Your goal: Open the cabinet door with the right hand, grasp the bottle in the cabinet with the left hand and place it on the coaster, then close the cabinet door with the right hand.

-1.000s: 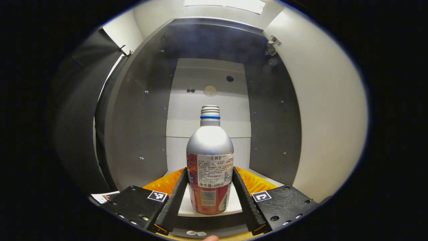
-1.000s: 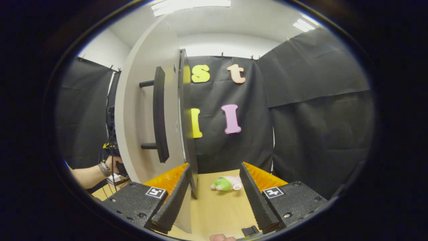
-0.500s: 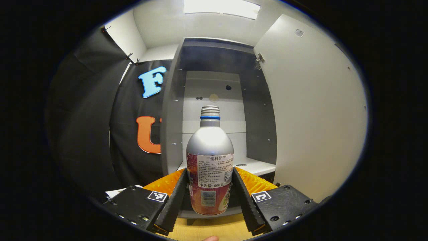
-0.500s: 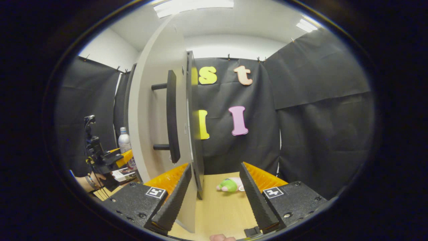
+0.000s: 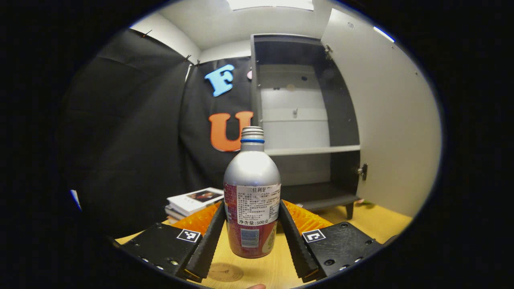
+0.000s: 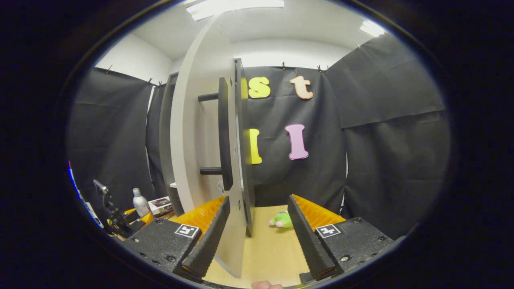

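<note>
A silver bottle [image 5: 251,188] with a red lower label and a blue neck ring stands upright between the fingers of my left gripper [image 5: 251,237], which is shut on it above the table. A round brown coaster [image 5: 225,272] lies on the wood just below and slightly left of the bottle. The open cabinet [image 5: 305,120] stands beyond, its pale door [image 5: 385,120] swung out to the right. My right gripper [image 6: 257,237] is open, with the lower edge of the door [image 6: 196,132] standing between its fingers, close to the left one. The door's dark bar handle [image 6: 225,132] is above. Far left, the bottle [image 6: 140,202] is seen again.
A stack of books [image 5: 192,200] lies on the wooden table [image 5: 381,218] left of the cabinet. A green and pink plush toy [image 6: 283,220] rests on the table beyond the door. Black cloth walls close the booth in.
My left gripper has drawn the bottle out of the cabinet and back over the table, so the coaster has come into view. The right gripper has shifted only slightly by the door.
</note>
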Tool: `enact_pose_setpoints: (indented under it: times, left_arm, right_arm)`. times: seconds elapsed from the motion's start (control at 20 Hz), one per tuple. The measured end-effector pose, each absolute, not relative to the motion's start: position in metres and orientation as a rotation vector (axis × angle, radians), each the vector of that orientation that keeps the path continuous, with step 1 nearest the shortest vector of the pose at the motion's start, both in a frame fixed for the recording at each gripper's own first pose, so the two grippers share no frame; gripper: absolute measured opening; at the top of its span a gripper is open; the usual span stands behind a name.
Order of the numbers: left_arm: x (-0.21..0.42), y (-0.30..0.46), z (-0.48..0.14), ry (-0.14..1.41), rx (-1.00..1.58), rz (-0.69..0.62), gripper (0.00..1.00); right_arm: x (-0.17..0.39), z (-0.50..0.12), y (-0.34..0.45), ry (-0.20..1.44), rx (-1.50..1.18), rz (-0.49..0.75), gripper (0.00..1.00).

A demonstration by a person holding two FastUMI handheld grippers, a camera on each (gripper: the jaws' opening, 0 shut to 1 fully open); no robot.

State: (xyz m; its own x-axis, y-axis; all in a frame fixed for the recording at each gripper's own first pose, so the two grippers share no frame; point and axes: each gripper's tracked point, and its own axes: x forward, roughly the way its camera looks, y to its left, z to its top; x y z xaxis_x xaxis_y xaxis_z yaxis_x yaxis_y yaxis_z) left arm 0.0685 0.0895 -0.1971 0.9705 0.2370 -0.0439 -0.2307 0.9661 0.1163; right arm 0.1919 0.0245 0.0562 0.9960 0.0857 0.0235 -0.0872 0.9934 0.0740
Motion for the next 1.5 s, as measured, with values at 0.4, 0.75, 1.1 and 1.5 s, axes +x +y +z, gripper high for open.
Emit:
enact_pose_setpoints:
  times: [0.4, 0.75, 1.1, 1.5]
  left_arm:
    - [0.058, 0.146, -0.266, 0.151, 0.086, 0.437, 0.77]
    - [0.067, 0.152, -0.301, 0.195, 0.106, 0.433, 0.77]
    - [0.064, 0.163, -0.316, 0.212, 0.095, 0.443, 0.77]
    - [0.053, 0.157, -0.318, 0.203, 0.114, 0.433, 0.78]
  right_arm:
    - [0.190, 0.053, 0.026, -0.003, 0.086, 0.090, 0.91]
    - [0.195, 0.058, 0.024, -0.005, 0.110, 0.078, 0.91]
    - [0.195, 0.061, 0.024, -0.003, 0.076, 0.050, 0.91]
    - [0.196, 0.062, 0.023, -0.006, 0.062, 0.036, 0.91]
